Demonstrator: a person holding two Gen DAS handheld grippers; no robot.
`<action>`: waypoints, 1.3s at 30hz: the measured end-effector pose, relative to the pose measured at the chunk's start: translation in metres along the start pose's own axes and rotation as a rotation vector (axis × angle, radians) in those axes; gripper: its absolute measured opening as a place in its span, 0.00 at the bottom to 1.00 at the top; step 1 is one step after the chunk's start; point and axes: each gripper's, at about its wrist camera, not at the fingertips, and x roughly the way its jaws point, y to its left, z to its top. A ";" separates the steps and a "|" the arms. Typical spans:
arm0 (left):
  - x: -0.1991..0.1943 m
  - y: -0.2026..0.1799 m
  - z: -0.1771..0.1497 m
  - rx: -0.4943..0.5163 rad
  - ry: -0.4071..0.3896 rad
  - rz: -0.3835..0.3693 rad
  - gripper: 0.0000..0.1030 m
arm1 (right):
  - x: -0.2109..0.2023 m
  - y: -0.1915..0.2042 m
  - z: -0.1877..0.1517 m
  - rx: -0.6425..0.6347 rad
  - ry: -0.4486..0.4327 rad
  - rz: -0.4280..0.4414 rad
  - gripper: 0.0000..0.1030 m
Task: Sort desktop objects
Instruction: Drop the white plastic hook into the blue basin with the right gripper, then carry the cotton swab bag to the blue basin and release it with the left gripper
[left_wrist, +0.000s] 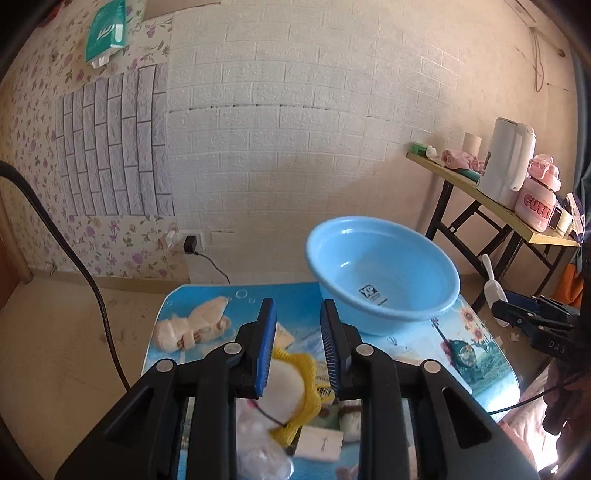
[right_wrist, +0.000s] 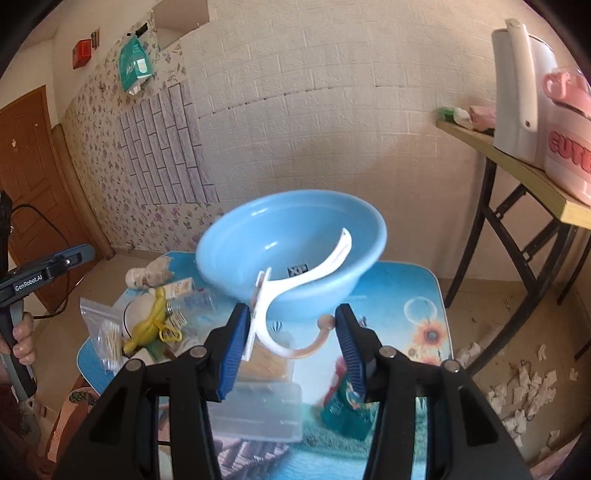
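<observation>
A light blue basin (left_wrist: 384, 280) stands at the far side of the small picture-printed table (left_wrist: 476, 354); it also shows in the right wrist view (right_wrist: 291, 243). My left gripper (left_wrist: 297, 325) is open above a white round thing in yellow net (left_wrist: 295, 391). My right gripper (right_wrist: 291, 332) is open, and a curved white shoehorn-like piece (right_wrist: 291, 291) hangs between its fingers, leaning on the left pad (right_wrist: 236, 343), its upper end over the basin. The yellow net bundle (right_wrist: 151, 321) lies left on the table.
A beige rolled bandage toy (left_wrist: 192, 328), a zip bag of cotton swabs (right_wrist: 105, 332), a clear plastic box (right_wrist: 258, 402) and a teal packet (right_wrist: 343, 402) lie on the table. A side table (left_wrist: 495, 199) holds a white kettle (left_wrist: 508, 166) and pink bottle (left_wrist: 539, 199). Paper scraps (right_wrist: 517, 398) litter the floor.
</observation>
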 end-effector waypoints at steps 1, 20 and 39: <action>0.005 -0.004 0.005 0.011 -0.011 -0.011 0.23 | 0.006 0.001 0.005 -0.008 -0.006 0.016 0.46; 0.122 -0.082 0.039 0.183 0.064 -0.164 0.90 | 0.083 -0.014 0.026 -0.012 0.080 0.038 0.60; 0.048 0.027 -0.046 0.021 0.151 0.053 0.95 | 0.043 -0.026 -0.014 0.082 0.127 -0.017 0.61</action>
